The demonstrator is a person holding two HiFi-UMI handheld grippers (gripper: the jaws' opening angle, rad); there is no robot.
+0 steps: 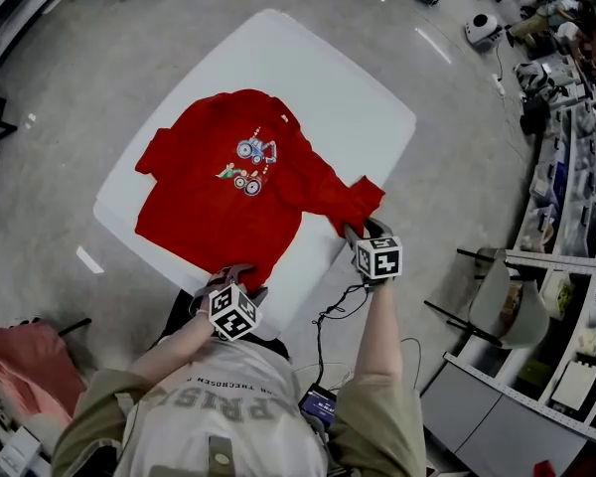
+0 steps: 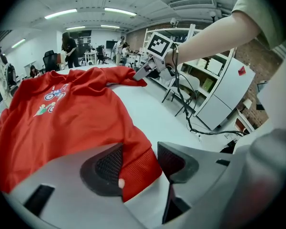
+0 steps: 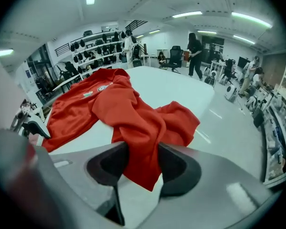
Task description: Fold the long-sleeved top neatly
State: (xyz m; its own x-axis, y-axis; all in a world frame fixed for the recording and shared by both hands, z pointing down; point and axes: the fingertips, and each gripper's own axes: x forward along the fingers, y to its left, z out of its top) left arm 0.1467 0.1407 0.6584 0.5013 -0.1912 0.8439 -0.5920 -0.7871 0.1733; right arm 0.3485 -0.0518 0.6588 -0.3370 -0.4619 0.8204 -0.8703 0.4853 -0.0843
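A red long-sleeved top (image 1: 233, 182) with a small printed picture on its chest lies spread on the white table (image 1: 358, 97), collar at the far side. My left gripper (image 1: 240, 274) is at the near hem, and its jaws (image 2: 139, 163) are shut on the ribbed hem corner (image 2: 138, 168). My right gripper (image 1: 356, 233) is at the table's right edge, where the bunched sleeve (image 3: 143, 123) hangs pinched between its pads (image 3: 143, 163). The left gripper view also shows the right gripper (image 2: 143, 73) at the sleeve's end. The other sleeve (image 1: 151, 157) lies folded at the far left.
The table's near edge runs just under both grippers. A black cable (image 1: 333, 311) hangs below the right one. Shelving (image 1: 576, 187) and a chair (image 1: 507, 296) stand to the right. A pink cloth (image 1: 20, 366) lies on the floor at the lower left. People stand far behind.
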